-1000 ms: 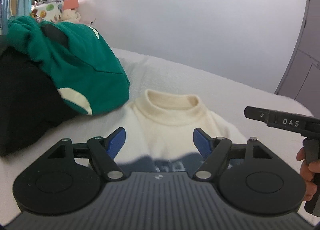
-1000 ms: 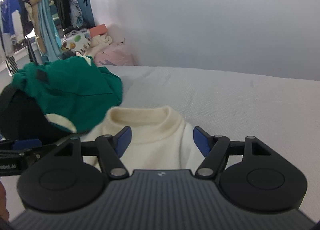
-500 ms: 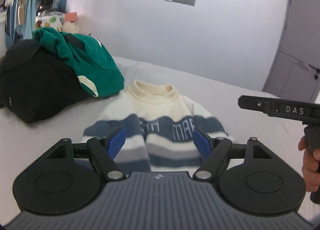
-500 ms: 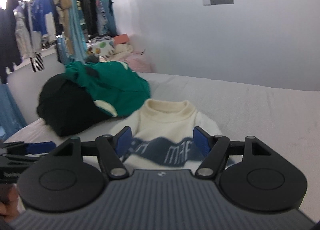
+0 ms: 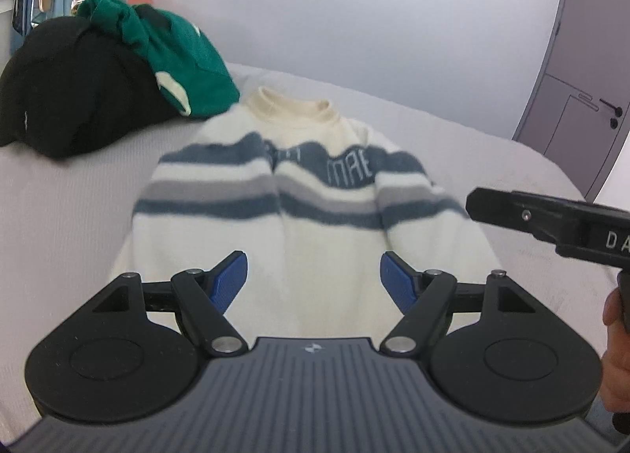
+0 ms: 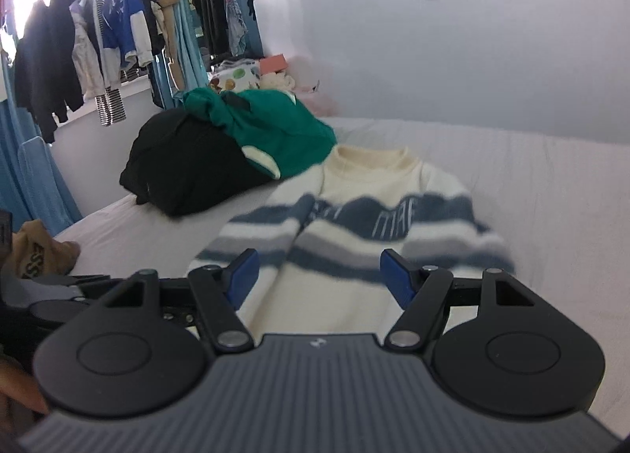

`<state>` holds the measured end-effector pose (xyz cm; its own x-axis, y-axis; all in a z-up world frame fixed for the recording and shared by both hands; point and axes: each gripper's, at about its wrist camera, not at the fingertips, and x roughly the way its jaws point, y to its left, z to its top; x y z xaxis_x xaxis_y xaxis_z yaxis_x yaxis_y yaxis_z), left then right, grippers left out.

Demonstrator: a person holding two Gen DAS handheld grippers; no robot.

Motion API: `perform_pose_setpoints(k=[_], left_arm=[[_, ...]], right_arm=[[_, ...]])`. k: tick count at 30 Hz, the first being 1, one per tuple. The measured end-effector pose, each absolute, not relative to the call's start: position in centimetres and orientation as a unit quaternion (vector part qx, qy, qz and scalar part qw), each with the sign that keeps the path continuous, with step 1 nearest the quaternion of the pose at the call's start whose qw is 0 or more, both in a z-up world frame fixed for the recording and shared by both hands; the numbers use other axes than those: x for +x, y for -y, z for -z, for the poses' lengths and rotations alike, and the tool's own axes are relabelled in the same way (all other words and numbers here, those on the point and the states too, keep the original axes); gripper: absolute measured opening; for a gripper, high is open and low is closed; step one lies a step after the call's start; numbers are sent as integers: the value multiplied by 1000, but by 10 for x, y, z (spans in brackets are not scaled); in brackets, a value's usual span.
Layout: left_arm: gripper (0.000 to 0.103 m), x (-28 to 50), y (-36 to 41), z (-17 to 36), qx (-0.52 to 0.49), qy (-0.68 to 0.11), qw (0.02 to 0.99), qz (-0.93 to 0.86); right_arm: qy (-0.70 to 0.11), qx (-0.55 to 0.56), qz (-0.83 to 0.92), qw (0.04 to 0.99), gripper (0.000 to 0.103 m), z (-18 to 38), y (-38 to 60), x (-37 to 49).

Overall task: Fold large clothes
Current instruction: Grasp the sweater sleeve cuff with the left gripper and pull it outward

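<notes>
A cream sweater with blue and grey stripes (image 5: 299,193) lies flat on the bed, collar toward the wall, sleeves folded in over the body. It also shows in the right wrist view (image 6: 354,232). My left gripper (image 5: 314,281) is open and empty, held above the sweater's near hem. My right gripper (image 6: 317,275) is open and empty, also above the near part of the sweater. The right gripper's body shows at the right edge of the left wrist view (image 5: 551,216).
A black garment (image 5: 67,86) with a green one (image 5: 185,55) on top lies piled at the back left of the bed (image 5: 492,153). A brown item (image 6: 39,252) sits at the bed's left edge. Clothes hang on a rack (image 6: 98,27). A door (image 5: 582,78) stands at the right.
Both grippers have pulled back and up from the sweater's collar. The whole sweater is now in view instead of just its neck. Both stayed open.
</notes>
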<state>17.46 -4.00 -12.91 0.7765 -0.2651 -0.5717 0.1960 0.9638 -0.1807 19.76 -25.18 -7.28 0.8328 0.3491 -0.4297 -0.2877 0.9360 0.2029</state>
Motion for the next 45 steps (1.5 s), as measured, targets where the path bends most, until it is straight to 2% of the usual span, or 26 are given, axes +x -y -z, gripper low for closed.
perform_pose_setpoints(k=[7,22,23,25,28,30,39,45], left_arm=[[78,158,36,150,-76,-320,937,117],[76,158,55,183,22,-351,935,56],[73,159,57,185,32,-354,933,53],[57,163,58,189,43,-362,930,40],[23,172,43,189,6,-374,927,33],[11,174,29,184,-22,-370,928,33],[8,210,-97,128,-167,-329,929,-31],[8,258,-178,107,-201,-296,927,-114]], right_arm=[[-283,89,-153,943,70,111,256,196],[-336,89,-129,929,70,149,255,218],[-339,91,-129,928,70,151,255,220],[-343,91,-129,926,70,154,256,223],[-349,87,-130,924,70,157,255,225],[-352,84,-128,924,70,159,256,225],[-356,74,-110,925,70,164,261,227],[-363,65,-107,923,70,170,256,235]])
